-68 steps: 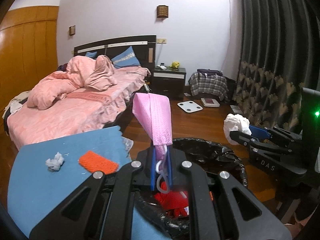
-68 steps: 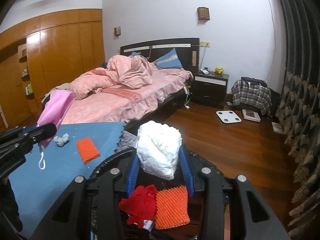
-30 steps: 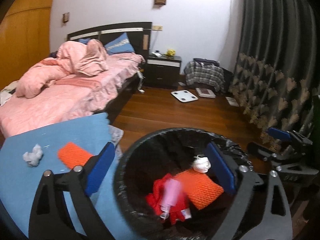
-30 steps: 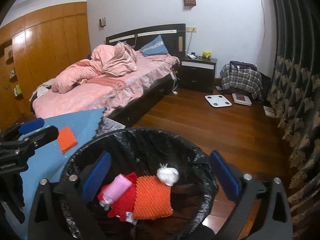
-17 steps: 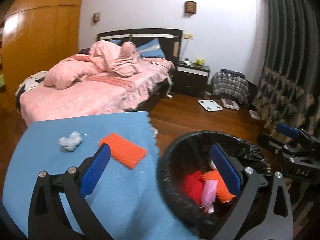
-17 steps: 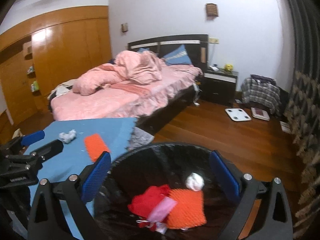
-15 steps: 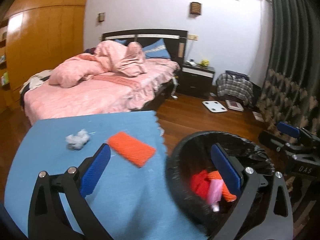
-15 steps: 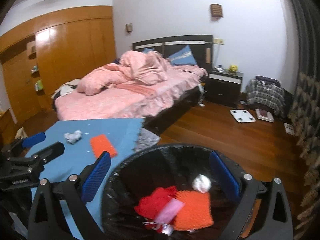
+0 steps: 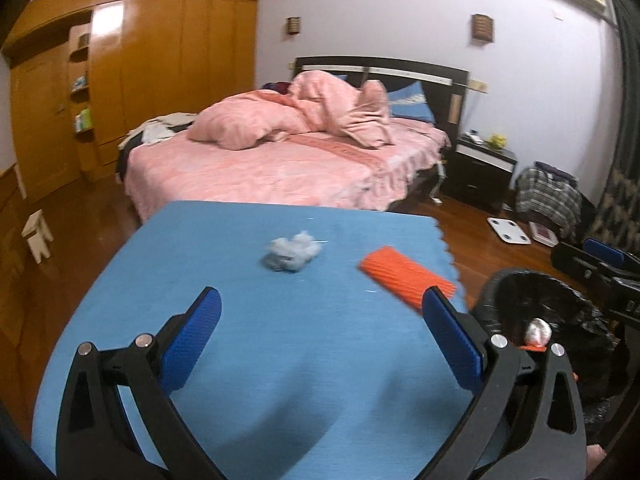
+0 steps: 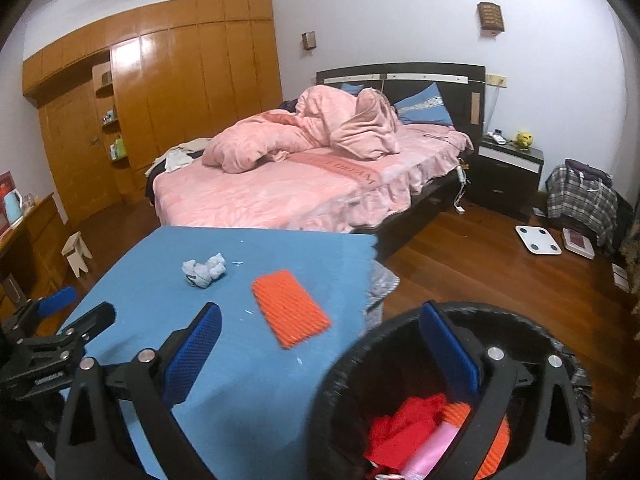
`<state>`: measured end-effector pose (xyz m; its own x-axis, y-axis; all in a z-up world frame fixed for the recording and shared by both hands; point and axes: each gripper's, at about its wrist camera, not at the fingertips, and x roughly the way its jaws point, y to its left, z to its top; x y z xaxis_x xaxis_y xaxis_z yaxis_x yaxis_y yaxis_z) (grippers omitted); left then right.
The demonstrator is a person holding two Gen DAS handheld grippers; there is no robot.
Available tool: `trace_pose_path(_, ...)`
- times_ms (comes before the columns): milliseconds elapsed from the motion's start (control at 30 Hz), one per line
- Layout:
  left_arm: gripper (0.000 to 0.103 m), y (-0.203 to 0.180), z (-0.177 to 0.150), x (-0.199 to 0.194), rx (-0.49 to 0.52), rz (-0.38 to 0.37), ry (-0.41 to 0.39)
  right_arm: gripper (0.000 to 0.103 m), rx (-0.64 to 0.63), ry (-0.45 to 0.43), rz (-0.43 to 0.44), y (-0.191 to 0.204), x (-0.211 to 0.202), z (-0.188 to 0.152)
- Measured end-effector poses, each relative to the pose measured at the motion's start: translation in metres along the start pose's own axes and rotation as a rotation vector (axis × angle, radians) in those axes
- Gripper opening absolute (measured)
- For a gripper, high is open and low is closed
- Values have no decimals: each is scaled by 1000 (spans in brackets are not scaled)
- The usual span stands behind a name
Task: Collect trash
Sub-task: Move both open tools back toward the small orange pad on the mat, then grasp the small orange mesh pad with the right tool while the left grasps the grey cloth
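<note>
A crumpled white paper wad and an orange ridged pad lie on the blue table top. A black-lined trash bin stands at the table's right edge, holding red, pink and orange pieces and a white wad. My left gripper is open and empty above the table, short of the wad. My right gripper is open and empty, straddling the table edge and the bin rim.
A bed with pink bedding stands behind the table. A wooden wardrobe wall is at the left, a small stool on the floor. A nightstand, a scale and a plaid bag sit at the right.
Both grippers let the pink mask and the white wad fall into the bin, then swung left, away from the bin and over the blue table. Both jaws stay open.
</note>
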<state>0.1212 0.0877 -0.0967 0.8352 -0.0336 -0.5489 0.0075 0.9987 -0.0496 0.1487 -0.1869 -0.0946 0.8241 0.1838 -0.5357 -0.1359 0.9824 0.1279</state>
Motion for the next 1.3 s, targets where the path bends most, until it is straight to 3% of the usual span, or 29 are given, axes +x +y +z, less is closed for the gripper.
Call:
trace_pose_path(333, 98, 40, 5, 23, -13, 61, 11, 97, -8, 77, 23, 48, 77, 3)
trace_pose_path(800, 98, 76, 8, 89, -29, 113, 72, 97, 10, 216, -62, 47, 177, -5)
trace_pose_path(1300, 98, 80, -2, 135, -39, 107, 131, 97, -48, 336, -63, 57, 223, -26)
